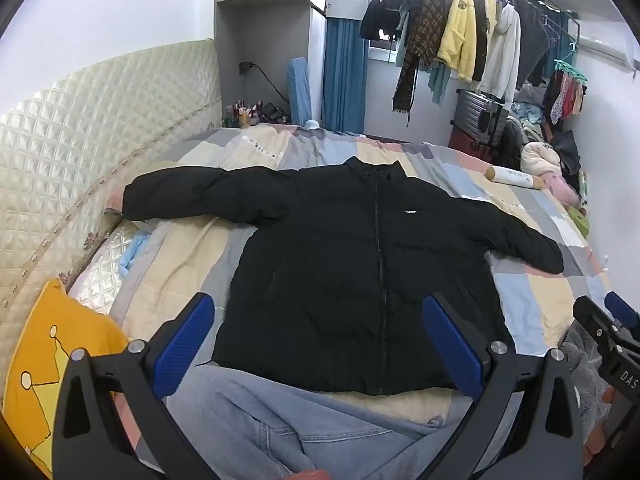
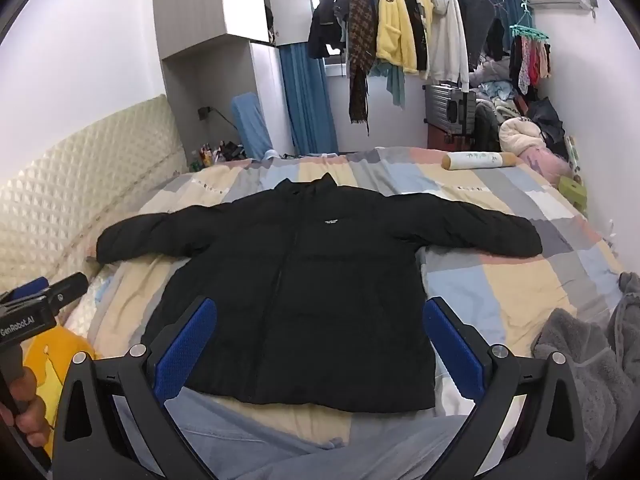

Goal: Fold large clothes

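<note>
On the bed (image 1: 532, 292), a black padded jacket (image 1: 360, 264) lies front-up and zipped, collar toward twelve o'clock, hem toward six, sleeves spread out to nine and three — laid flat, presumably so the folds can start clean. Neither gripper touches it. Left gripper (image 1: 320, 344) hovers above the hem, jaws wide and empty; right gripper (image 2: 320, 344) likewise, jaws wide with nothing between them. Both tilt downward toward the jacket, probably ready to take a sleeve or side each. A denim-clad leg (image 1: 256, 424) of the person sits at six o'clock — the folding has not begun.
</note>
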`<state>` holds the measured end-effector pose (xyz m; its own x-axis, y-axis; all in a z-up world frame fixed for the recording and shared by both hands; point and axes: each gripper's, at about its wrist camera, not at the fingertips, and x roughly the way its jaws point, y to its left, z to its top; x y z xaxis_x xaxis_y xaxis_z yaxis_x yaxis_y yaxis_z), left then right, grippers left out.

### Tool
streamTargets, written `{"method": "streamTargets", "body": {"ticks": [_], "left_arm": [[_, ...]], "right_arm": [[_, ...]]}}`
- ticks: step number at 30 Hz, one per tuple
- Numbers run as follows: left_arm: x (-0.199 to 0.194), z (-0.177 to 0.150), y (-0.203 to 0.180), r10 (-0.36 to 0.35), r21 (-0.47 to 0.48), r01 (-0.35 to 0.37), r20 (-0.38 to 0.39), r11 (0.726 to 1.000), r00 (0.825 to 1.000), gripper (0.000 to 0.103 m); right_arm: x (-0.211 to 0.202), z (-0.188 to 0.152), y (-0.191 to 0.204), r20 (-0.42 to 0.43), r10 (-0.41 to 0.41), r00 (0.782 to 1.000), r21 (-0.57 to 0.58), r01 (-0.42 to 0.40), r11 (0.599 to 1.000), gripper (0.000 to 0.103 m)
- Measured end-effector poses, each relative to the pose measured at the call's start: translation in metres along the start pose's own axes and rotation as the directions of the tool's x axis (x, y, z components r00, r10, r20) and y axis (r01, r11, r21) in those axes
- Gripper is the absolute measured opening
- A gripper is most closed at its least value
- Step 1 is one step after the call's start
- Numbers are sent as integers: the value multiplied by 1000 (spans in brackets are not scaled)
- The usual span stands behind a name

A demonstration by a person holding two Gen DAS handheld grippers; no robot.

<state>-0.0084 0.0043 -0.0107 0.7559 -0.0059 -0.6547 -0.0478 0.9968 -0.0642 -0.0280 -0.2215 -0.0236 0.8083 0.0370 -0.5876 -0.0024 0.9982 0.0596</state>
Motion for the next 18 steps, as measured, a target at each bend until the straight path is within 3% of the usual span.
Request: {"method": "streamTargets", "body": {"ticks": [18], "left_arm": [[-5, 5, -3, -19, 4, 19, -2, 1000, 1000, 103]], "right_arm": [[-4, 1, 0, 3, 1, 1000, -6, -1, 1000, 103]]}}
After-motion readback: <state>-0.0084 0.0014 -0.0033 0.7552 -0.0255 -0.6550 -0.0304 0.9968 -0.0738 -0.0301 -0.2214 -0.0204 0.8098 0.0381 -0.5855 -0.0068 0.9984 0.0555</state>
